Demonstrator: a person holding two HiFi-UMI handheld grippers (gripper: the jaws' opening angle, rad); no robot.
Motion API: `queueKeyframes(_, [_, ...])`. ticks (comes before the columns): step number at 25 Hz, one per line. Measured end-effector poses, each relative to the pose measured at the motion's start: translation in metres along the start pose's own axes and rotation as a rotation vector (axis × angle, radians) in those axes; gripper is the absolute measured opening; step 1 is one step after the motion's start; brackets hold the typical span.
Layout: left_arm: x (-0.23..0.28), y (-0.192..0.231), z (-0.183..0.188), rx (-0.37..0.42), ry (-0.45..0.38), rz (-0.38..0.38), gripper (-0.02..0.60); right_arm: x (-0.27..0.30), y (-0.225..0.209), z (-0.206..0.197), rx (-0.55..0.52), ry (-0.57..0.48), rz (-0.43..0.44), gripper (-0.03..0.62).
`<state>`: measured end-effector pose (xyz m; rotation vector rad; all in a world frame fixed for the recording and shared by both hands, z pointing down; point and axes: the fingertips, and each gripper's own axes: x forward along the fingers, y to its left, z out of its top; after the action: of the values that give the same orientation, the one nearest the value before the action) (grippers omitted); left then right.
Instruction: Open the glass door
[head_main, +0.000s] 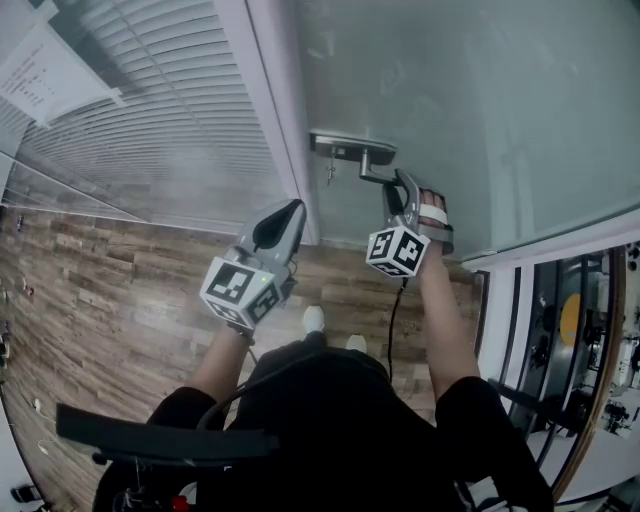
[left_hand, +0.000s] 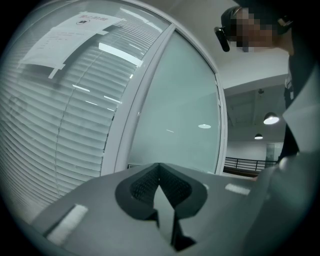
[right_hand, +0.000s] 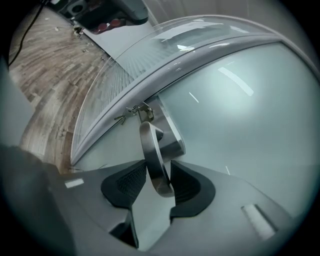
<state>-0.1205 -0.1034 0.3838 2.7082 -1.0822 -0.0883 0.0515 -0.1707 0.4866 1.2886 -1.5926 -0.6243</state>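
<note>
**Right jaws astride the door handle, left jaws shut**

Wood-plank floor underfoot, seen steeply from the head view. Ahead and to the right, a large frosted glass door, closed against a white frame. Left of that frame, a glazed wall backed by white blinds, with a paper notice taped high on it.

Left gripper out in front of the frame, apart from it and touching nothing. Jaws together at the tips in the left gripper view, with nothing between them.

Right gripper up at the door's left edge, carried by a hand under a white strap. Jaws wide apart, astride the free end of the metal lever handle. Handle between the two pads, close against the right-hand pad in the right gripper view, with a clear gap on the other side. No squeeze to be seen, and cannot tell whether that nearer pad actually touches the metal.

From the jaws, handle running back to a metal lock plate fixed on the glass just beside the frame. At the plate, a small key hanging from the lock.
</note>
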Motion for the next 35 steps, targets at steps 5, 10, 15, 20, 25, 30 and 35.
queueKeyframes(5, [-0.002, 0.001, -0.001, 0.005, 0.005, 0.003, 0.002, 0.009, 0.003, 0.000, -0.095, 0.014, -0.064, 0.153])
queueKeyframes(10, [-0.003, 0.002, -0.003, 0.006, 0.010, -0.001, 0.002, 0.011, 0.003, 0.000, -0.112, 0.035, -0.064, 0.123])
queueKeyframes(15, [-0.002, 0.001, -0.005, -0.004, 0.015, -0.008, 0.002, 0.013, 0.003, -0.001, -0.104, 0.071, -0.094, 0.118])
queueKeyframes(20, [-0.003, 0.002, -0.010, -0.006, 0.024, -0.012, 0.002, 0.016, 0.010, -0.005, -0.002, 0.079, -0.101, 0.107])
queueKeyframes(25, [-0.008, 0.012, -0.016, -0.018, 0.045, 0.002, 0.002, 0.019, 0.013, -0.006, 0.111, 0.082, -0.096, 0.101])
queueKeyframes(30, [-0.002, 0.012, -0.022, -0.027, 0.060, -0.013, 0.002, 0.027, 0.027, -0.005, 0.311, 0.063, -0.061, 0.086])
queueKeyframes(35, [0.007, 0.009, -0.022, -0.024, 0.066, -0.032, 0.002, 0.031, 0.029, -0.005, 0.369, 0.040, -0.039, 0.084])
